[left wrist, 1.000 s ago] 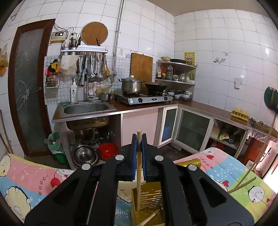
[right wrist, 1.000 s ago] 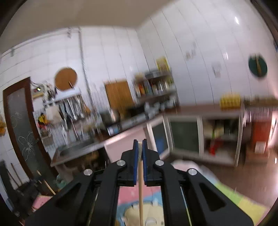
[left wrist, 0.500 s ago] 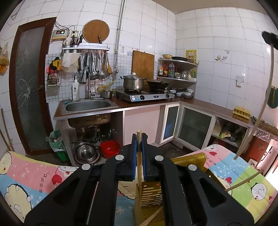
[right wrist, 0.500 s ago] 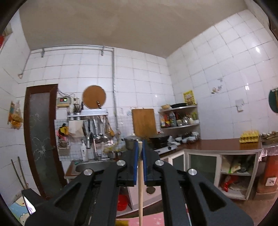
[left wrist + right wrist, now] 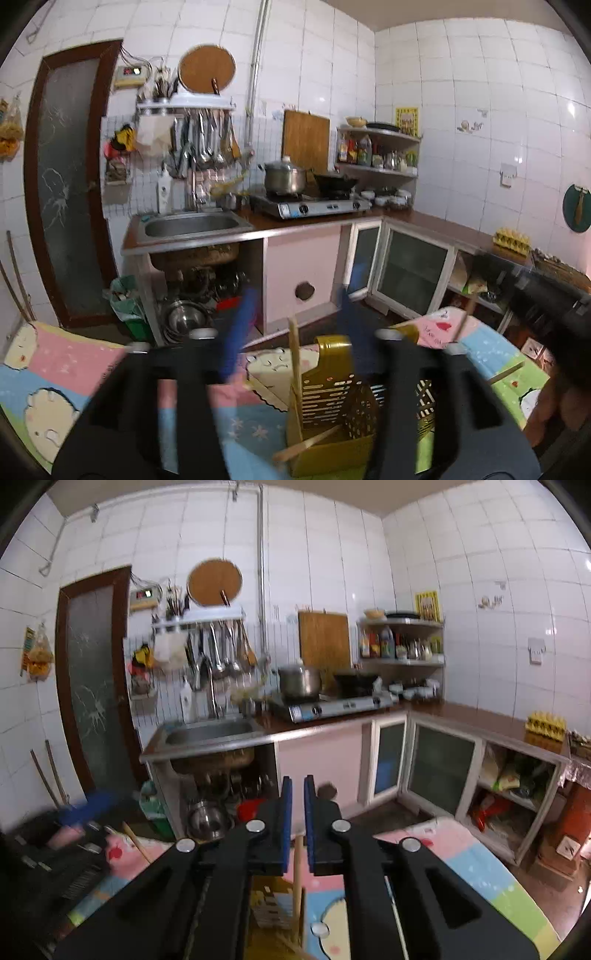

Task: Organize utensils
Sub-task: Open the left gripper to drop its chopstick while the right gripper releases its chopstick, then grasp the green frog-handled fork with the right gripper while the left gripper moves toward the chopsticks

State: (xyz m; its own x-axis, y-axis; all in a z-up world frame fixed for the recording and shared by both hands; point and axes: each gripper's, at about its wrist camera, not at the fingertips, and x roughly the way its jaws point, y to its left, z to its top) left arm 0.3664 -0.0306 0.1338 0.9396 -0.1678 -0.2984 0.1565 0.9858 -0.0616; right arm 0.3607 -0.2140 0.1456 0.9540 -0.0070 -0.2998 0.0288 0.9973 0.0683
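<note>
The left gripper (image 5: 295, 328) has its blue-padded jaws spread wide, gripping nothing; both are motion-blurred. Between and just below them a pale wooden chopstick (image 5: 294, 354) stands nearly upright in the near-left corner of a gold perforated plastic utensil holder (image 5: 334, 402), free of either pad. A second wooden stick (image 5: 308, 443) lies slanted across the holder's lower front. The holder stands on a pastel cartoon-print mat (image 5: 74, 365) that spreads to both sides of the gripper; off to its right, another thin stick (image 5: 506, 371) lies on the mat. The right gripper (image 5: 297, 814) holds its blue pads close together with a narrow slot between them, and a slim wooden chopstick (image 5: 297, 871) hangs straight below that slot; whether the pads actually pinch its top I cannot tell. Under this gripper the gold holder's slotted wall (image 5: 273, 910) shows, blurred. Beyond both grippers stand a steel sink (image 5: 192, 225), a gas stove with a steel pot (image 5: 286, 177), and white tiled walls.
</note>
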